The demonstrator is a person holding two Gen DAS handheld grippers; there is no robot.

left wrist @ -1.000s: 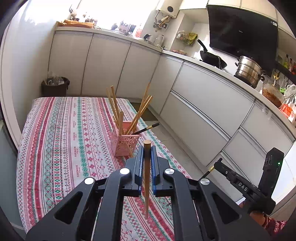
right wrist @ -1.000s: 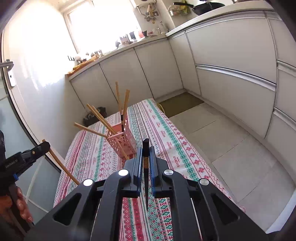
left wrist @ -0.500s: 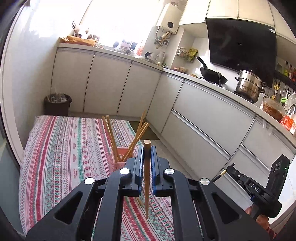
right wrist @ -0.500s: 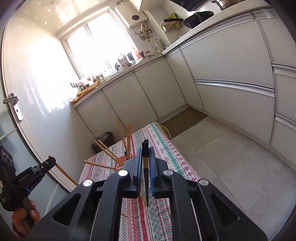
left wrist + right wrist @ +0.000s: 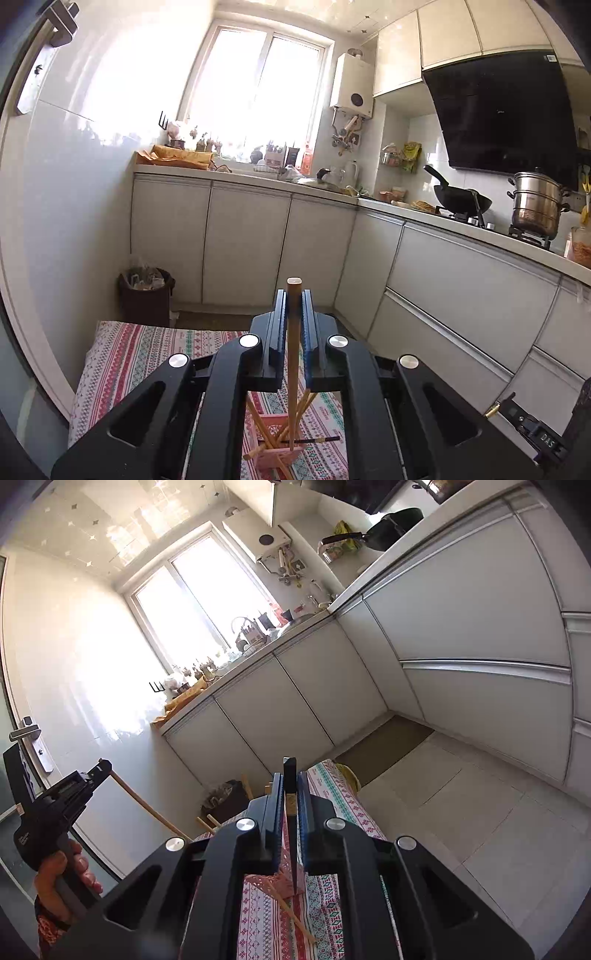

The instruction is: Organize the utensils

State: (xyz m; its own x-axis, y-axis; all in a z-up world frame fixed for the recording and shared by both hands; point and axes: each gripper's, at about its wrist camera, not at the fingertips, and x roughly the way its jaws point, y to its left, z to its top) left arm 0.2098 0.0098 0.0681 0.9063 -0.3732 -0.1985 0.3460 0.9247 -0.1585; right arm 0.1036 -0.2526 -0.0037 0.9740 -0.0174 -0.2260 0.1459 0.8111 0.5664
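Note:
My left gripper point(image 5: 294, 306) is shut on a wooden chopstick point(image 5: 293, 354), held upright, its lower end over the pink holder point(image 5: 275, 448). The holder stands on the patterned tablecloth point(image 5: 125, 354) with several wooden chopsticks and one black chopstick point(image 5: 314, 440) leaning in it. My right gripper point(image 5: 290, 790) is shut on a black chopstick point(image 5: 291, 827) with a gold band, held upright above the pink holder point(image 5: 273, 880). The left gripper point(image 5: 55, 801) with its wooden chopstick point(image 5: 147, 808) shows at the left of the right wrist view.
White kitchen cabinets point(image 5: 243, 240) run along the back and right. A dark waste bin point(image 5: 146, 295) stands beyond the table's far end. A wok point(image 5: 458, 199) and a steel pot point(image 5: 535, 210) sit on the stove. The tiled floor point(image 5: 461, 805) lies right of the table.
Both grippers have tilted up, so the cameras now look at the cabinets and window. The pink holder has dropped to the bottom of both views. Both chopsticks remain gripped.

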